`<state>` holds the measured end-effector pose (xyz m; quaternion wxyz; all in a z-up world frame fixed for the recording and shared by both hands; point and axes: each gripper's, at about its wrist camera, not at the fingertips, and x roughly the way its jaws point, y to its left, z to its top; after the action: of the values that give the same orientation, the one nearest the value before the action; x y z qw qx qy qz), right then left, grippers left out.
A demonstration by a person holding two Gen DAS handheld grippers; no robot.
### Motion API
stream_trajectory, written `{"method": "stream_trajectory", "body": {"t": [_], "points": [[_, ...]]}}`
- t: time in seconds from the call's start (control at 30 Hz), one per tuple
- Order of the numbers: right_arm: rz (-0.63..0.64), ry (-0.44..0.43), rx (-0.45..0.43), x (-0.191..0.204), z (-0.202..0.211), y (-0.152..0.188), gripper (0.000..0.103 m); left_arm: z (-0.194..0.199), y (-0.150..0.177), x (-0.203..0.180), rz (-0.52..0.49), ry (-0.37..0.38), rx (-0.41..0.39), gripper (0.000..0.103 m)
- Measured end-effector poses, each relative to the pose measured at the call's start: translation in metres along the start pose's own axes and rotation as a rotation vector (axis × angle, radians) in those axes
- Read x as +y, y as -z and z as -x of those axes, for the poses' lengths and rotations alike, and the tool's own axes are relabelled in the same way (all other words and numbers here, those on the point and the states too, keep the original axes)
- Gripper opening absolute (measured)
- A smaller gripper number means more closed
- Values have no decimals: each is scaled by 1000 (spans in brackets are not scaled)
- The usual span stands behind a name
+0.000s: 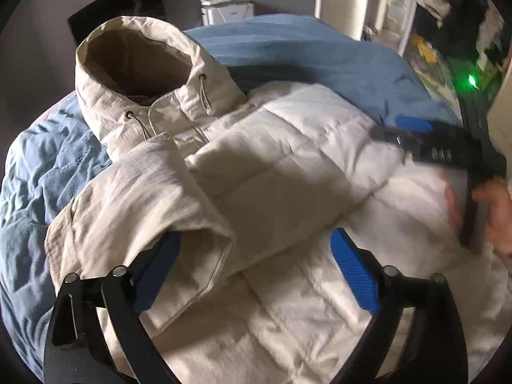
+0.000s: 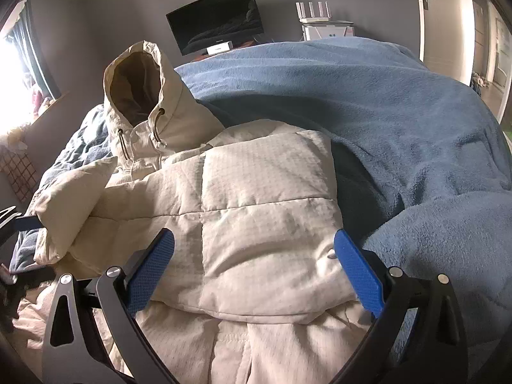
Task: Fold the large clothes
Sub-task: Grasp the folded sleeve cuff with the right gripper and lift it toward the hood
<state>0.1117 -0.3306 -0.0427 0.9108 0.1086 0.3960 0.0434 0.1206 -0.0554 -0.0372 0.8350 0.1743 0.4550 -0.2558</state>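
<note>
A cream quilted puffer jacket (image 1: 288, 172) with a hood (image 1: 137, 64) lies face up on a bed. Both sleeves are folded in across its chest. My left gripper (image 1: 256, 256) hangs just above the lower part of the jacket with its jaws wide open. The left sleeve's cuff (image 1: 179, 224) lies against the left blue pad (image 1: 163, 256), and neither pad clamps it. My right gripper (image 2: 256, 265) is also open, its blue pads on either side of the folded right sleeve (image 2: 262, 211) without squeezing it. In the left wrist view the right gripper (image 1: 416, 134) shows blurred at the right, held by a hand (image 1: 492, 214).
A blue fleece blanket (image 2: 416, 121) covers the bed and is bunched up to the right of the jacket. A dark monitor (image 2: 217, 19) and a white router (image 2: 323, 16) stand against the far wall. A door (image 2: 428, 16) is at the right and a bright window (image 2: 12, 80) at the left.
</note>
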Motion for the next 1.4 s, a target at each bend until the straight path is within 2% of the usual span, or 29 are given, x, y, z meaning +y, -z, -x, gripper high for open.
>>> {"method": "stream_trajectory", "body": {"t": [0.07,0.17,0.3,0.4,0.57,0.7,0.77,0.83,0.97,1.1,1.13,1.27,1.37,1.4], "points": [[6,4,8,2,1,1,96,10,11,2,-30,7,13,95],[40,18,42,14,5,1,96,31,28,14,-43,-58,-18,96],[117,-9,27,49,25,-8,96,53,52,68,80,-94,-57,96],[183,-73,33,88,36,-18,96,58,65,107,185,-132,-74,96],[410,-126,40,171,41,-19,96,53,81,150,276,-226,-92,96],[549,-168,74,225,24,-7,96,43,98,186,426,-218,-76,96],[605,-169,95,247,12,3,96,38,105,198,460,-235,-63,96],[669,-169,112,271,-2,15,96,29,112,205,478,-279,-39,96],[780,-145,121,301,-26,38,96,11,120,215,524,-240,19,96],[820,-109,127,310,-50,53,96,4,117,210,491,-268,38,96],[822,-86,116,309,-53,55,94,3,116,206,478,-272,41,96],[778,-91,81,296,-52,51,65,-2,115,204,462,-267,49,96],[749,-124,53,286,-40,43,48,-3,117,208,479,-250,47,96],[743,-120,31,280,-32,40,47,-3,116,208,481,-248,47,96]]}}
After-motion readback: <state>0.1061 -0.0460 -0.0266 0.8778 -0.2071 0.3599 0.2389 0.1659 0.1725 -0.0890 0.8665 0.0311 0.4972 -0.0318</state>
